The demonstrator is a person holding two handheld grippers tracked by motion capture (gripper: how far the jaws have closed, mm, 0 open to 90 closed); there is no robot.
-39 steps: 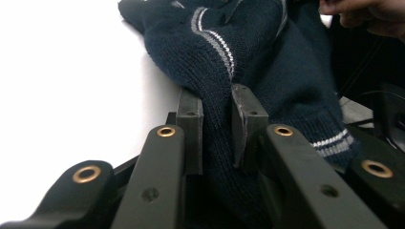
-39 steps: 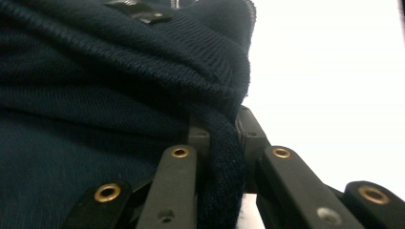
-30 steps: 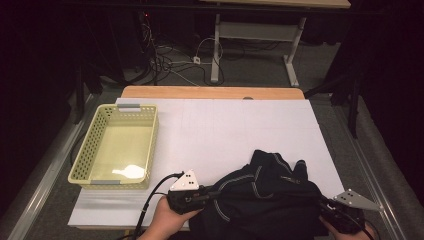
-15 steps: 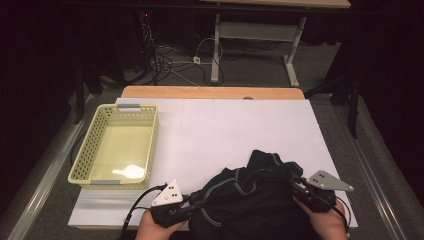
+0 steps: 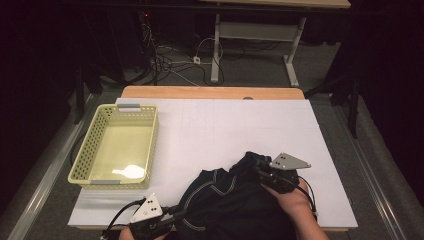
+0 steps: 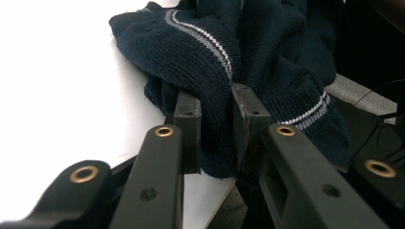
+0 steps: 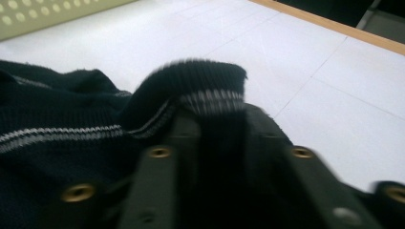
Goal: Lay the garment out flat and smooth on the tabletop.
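A dark navy knit sweater (image 5: pixel 225 200) with pale stripes lies bunched on the white table sheet (image 5: pixel 225 125) near the front edge. My left gripper (image 5: pixel 176 217) is at its left side. In the left gripper view my left gripper (image 6: pixel 217 102) is shut on a thick fold of the sweater (image 6: pixel 200 52). My right gripper (image 5: pixel 260 172) is at the sweater's far right corner, and its jaws have just been opening. In the blurred right gripper view a striped hem of the sweater (image 7: pixel 210 81) arches over my right gripper (image 7: pixel 215 119), with dark knit still packed between the jaws.
A pale yellow perforated basket (image 5: pixel 150 145) stands at the table's left and also shows in the right gripper view as the basket (image 7: pixel 47 14). A wooden strip (image 5: pixel 210 92) runs along the far edge. Cables and a desk frame lie on the floor beyond.
My right gripper has carried its sweater edge leftward and away from the front edge. My left gripper has pulled its fold left and toward the front edge, so the sweater is more bunched.
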